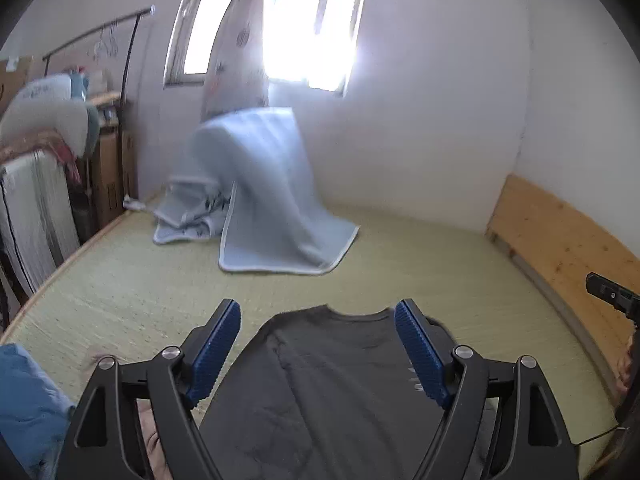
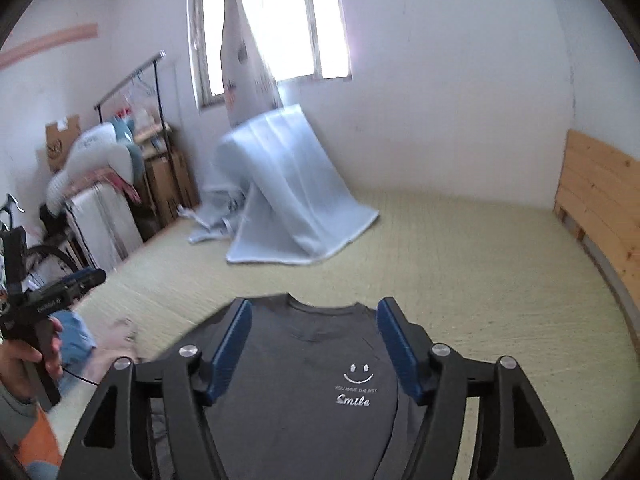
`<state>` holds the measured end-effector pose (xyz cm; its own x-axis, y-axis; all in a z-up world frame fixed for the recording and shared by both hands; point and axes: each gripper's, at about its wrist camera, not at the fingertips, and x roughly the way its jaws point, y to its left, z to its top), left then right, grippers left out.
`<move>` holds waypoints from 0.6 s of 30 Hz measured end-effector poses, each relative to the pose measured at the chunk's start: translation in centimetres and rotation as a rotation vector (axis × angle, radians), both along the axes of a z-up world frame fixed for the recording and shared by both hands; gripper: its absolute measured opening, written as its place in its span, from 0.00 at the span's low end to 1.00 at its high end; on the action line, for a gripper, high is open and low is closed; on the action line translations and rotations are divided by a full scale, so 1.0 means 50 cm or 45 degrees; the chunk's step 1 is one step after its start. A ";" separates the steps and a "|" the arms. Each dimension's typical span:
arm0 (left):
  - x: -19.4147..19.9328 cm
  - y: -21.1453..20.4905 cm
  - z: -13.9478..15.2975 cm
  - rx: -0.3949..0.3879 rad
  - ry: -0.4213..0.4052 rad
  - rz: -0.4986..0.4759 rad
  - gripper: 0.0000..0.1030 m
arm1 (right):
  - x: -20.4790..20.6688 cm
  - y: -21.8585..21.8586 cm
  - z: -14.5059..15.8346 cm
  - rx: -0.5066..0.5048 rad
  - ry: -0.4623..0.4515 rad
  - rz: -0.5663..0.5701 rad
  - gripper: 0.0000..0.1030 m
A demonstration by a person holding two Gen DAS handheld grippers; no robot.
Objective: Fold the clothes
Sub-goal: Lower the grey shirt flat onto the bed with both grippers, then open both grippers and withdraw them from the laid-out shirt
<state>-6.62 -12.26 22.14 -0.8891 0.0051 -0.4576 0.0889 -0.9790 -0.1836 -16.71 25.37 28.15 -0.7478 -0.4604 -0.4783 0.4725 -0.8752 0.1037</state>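
Both claws gaped wide, holding nothing: left gripper (image 1: 318,350) and right gripper (image 2: 314,346) hovered level above the flat dark grey cotton T-shirt (image 2: 304,380) on the pale green woven mat (image 2: 460,280).

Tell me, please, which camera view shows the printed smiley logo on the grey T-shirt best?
The right wrist view: the smiley logo on the grey T-shirt is sharp and unobstructed there. In the left wrist view, only faint pale marks show beside a blue finger pad.

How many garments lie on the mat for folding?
2: a dark grey T-shirt spread flat under both claws, collar facing the window, and a blue garment bunched at its left. More could lie outside the frame.
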 end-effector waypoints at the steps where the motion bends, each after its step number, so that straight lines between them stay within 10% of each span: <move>1: 0.031 0.012 0.028 -0.012 0.020 -0.012 0.81 | 0.036 0.010 0.028 -0.017 0.015 -0.004 0.71; 18: 0.454 0.188 0.350 -0.081 0.297 -0.287 0.85 | 0.590 0.202 0.330 -0.233 0.362 -0.051 0.98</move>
<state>16.07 -2.86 39.64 -0.9499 0.1912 -0.2474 -0.1682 -0.9795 -0.1111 12.78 35.49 44.63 -0.8588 -0.4868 -0.1599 0.4705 -0.8728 0.1298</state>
